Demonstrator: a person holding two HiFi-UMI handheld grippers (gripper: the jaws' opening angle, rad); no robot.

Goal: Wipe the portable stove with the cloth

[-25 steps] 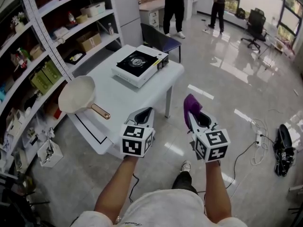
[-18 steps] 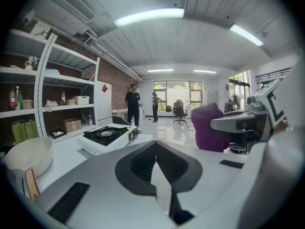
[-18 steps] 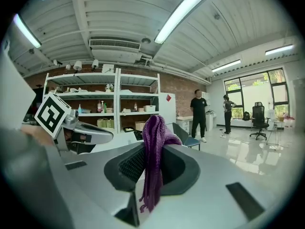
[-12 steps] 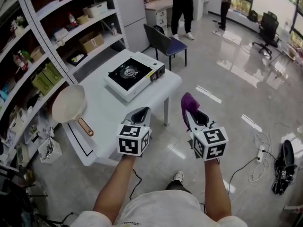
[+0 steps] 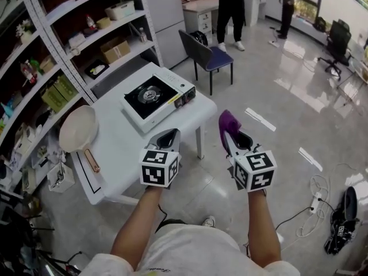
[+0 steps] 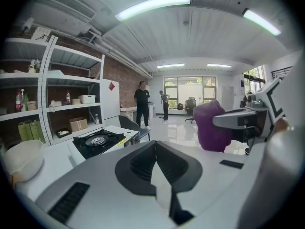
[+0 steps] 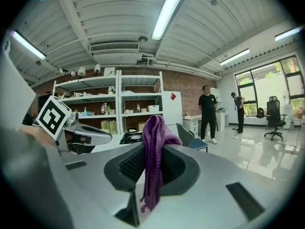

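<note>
Holding purple cloth (image 5: 228,121) clamped between its jaws: right gripper (image 5: 230,132). Left gripper (image 5: 170,134): jaws together, empty. Both well short of stove (image 5: 155,95).

At 12 o'clock in the head view, a person in black (image 5: 232,4) and a second person (image 5: 287,7) are cut off by the top edge. Print on the portable stove (image 5: 154,96) is too small to read. The left gripper (image 5: 167,137) covers part of the table (image 5: 115,148) edge. The right gripper (image 5: 232,135) pinches the purple cloth (image 5: 228,122), hiding the clamped part. In the left gripper view, the dark lens rim at 9 o'clock cuts the saucepan (image 6: 20,160).
</note>
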